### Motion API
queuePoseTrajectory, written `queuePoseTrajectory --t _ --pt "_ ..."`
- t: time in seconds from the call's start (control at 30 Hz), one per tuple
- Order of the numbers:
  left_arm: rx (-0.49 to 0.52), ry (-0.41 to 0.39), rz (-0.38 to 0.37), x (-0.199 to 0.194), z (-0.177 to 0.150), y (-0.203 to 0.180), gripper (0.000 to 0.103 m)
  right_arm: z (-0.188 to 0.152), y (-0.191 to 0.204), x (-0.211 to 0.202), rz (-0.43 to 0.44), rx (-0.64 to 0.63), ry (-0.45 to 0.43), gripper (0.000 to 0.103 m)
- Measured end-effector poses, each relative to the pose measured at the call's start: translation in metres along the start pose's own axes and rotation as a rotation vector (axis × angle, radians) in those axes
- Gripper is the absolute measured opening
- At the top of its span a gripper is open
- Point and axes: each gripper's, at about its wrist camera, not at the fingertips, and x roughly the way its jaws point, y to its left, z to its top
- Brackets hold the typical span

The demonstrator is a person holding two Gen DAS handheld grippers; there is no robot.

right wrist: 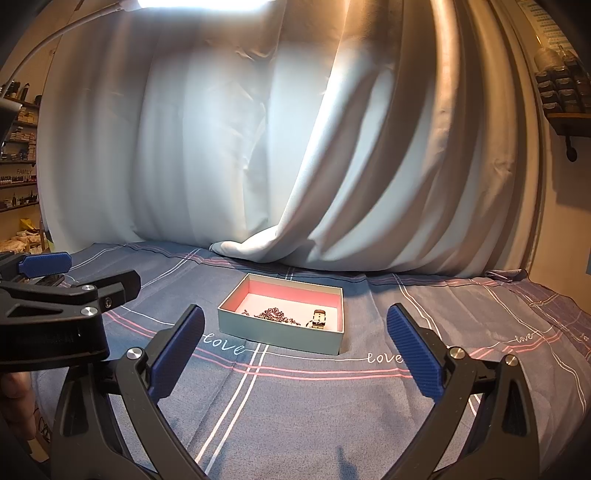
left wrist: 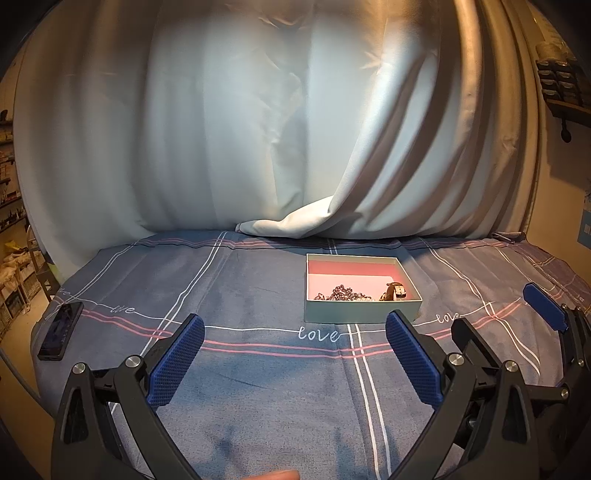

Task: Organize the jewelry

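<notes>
A pale teal box (left wrist: 360, 312) with a pink lining stands on the blue checked cloth; it also shows in the right wrist view (right wrist: 280, 334). Inside lie a dark beaded chain (left wrist: 341, 293) (right wrist: 271, 315) and a small watch with a brown strap (left wrist: 395, 291) (right wrist: 318, 319). My left gripper (left wrist: 295, 326) is open and empty, just short of the box. My right gripper (right wrist: 295, 321) is open and empty, short of the box, and shows at the right edge of the left wrist view (left wrist: 546, 306). The left gripper shows at the left of the right wrist view (right wrist: 46, 264).
A dark phone (left wrist: 61, 330) lies near the cloth's left edge. A pale curtain (left wrist: 295, 129) hangs behind the table, its hem on the cloth behind the box. Shelves stand at the far left and upper right. A lamp (right wrist: 207, 3) shines from above.
</notes>
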Motion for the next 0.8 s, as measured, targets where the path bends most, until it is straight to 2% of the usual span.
queuePoseTrajectory --t 0.8 --pt "-0.002 0.0 -0.007 -0.0017 -0.0012 -0.0005 0.097 -0.0008 0.0 -0.0006 0.003 -0.001 0.002 0.097"
